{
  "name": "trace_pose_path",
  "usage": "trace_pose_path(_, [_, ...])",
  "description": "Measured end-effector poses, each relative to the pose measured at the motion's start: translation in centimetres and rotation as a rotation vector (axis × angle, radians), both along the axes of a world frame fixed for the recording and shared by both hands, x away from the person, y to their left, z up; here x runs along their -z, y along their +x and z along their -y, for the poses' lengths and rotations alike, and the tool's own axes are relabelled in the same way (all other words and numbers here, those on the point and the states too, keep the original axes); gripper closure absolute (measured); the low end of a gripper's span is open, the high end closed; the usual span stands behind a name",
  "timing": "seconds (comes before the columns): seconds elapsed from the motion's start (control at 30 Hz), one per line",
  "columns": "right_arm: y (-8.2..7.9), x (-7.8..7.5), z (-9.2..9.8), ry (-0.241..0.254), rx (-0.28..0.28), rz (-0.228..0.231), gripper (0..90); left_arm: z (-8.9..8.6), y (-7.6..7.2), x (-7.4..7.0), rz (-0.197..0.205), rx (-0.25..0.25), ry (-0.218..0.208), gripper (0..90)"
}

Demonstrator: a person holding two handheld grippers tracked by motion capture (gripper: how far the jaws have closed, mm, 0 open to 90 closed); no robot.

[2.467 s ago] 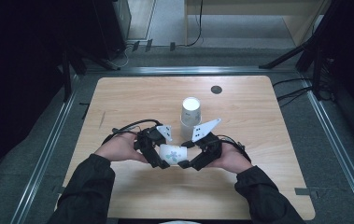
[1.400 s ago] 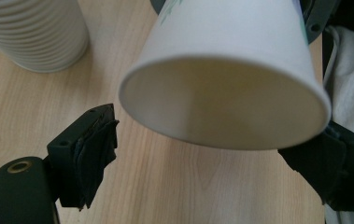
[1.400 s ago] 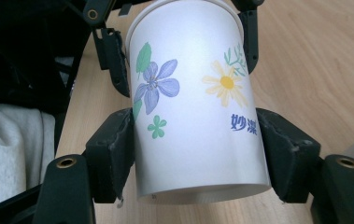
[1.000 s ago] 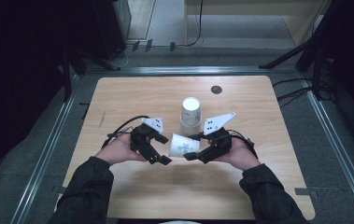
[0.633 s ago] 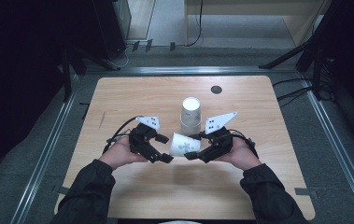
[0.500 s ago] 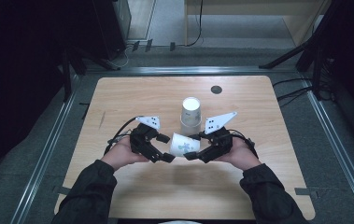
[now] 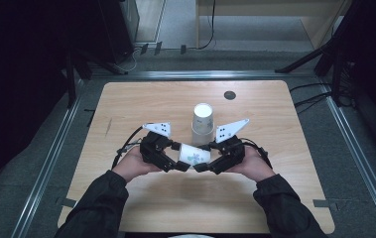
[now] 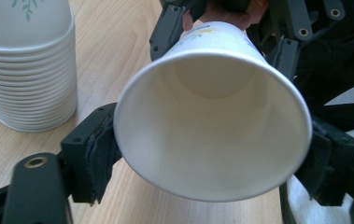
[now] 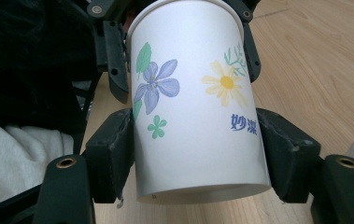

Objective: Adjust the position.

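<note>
While both grippers (image 7: 178, 159) (image 7: 208, 163) clamp one paper cup (image 7: 193, 154), pale wooden table (image 7: 141, 104), cup stack (image 7: 203, 124), dark room

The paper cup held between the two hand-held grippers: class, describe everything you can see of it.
The paper cup is white, apparently thin paper, printed with a purple flower, a yellow daisy, green leaves and blue characters. It is empty, undented and lies on its side above the table. The right hand-held gripper clamps its base end; the left hand-held gripper, just closing, has its pads at the open rim.
</note>
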State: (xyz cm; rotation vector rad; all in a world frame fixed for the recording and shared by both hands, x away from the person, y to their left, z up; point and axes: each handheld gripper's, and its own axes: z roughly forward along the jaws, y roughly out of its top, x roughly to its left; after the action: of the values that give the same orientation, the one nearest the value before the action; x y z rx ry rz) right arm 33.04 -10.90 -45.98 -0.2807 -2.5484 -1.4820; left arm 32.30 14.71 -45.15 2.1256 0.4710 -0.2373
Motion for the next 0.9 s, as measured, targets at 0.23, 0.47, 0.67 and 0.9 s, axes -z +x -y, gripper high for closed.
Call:
trace_pose_path(0.23, [0.1, 0.1, 0.0, -0.005, -0.001, -0.009, 32.9, -0.1, 0.1, 0.0, -0.001, 0.008, 0.004, 22.0])
trace_pose_path(0.47, [0.2, 0.2, -0.1, -0.011, 0.006, -0.030, 28.7, -0.2, 0.1, -0.2, 0.006, 0.003, 0.019, 22.7])
trace_pose_path(0.67, [0.3, 0.1, 0.2, -0.025, 0.026, -0.019, 25.8, -1.2, 0.4, -1.0, 0.012, -0.026, 0.053, 22.9])
trace_pose_path(0.9, [0.4, 0.3, 0.2, -0.056, 0.040, 0.005, 24.9, -1.3, 0.4, -2.3, 0.040, -0.013, 0.115, 22.9])
